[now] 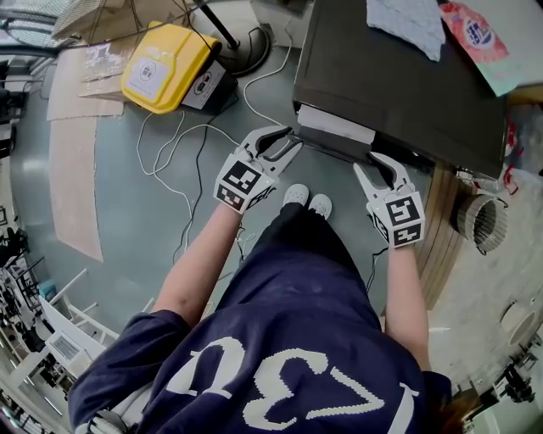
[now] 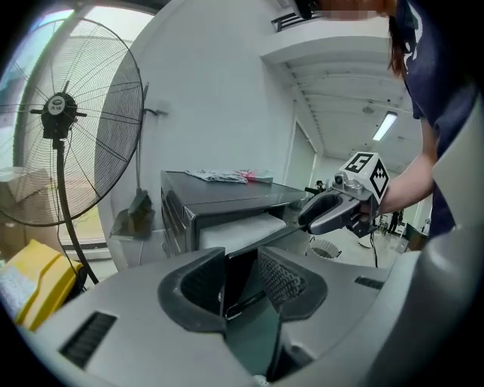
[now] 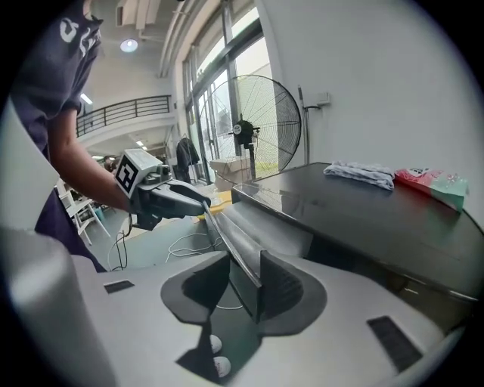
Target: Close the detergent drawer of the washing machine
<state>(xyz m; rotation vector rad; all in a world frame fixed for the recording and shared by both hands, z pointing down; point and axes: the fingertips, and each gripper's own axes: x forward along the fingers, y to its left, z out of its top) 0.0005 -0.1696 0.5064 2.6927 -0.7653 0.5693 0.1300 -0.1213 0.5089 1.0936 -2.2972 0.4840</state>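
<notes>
The dark washing machine (image 1: 399, 80) has its detergent drawer (image 1: 335, 127) pulled out toward me, pale on top with a dark front panel. My left gripper (image 1: 287, 137) is at the panel's left end. In the left gripper view the drawer panel (image 2: 240, 264) fills the gap of the left gripper (image 2: 242, 278), both pads against it. My right gripper (image 1: 374, 163) is at the panel's right end. In the right gripper view the panel's thin edge (image 3: 231, 246) runs between the jaws of the right gripper (image 3: 240, 286), against one pad, with a gap to the other.
A folded cloth (image 1: 407, 24) and a pink packet (image 1: 475, 34) lie on the machine's top. On the floor are a yellow case (image 1: 165, 66), a fan's base (image 1: 246, 44), loose cables (image 1: 182, 161) and a duct hose (image 1: 479, 219). My shoes (image 1: 307, 199) are just below the drawer.
</notes>
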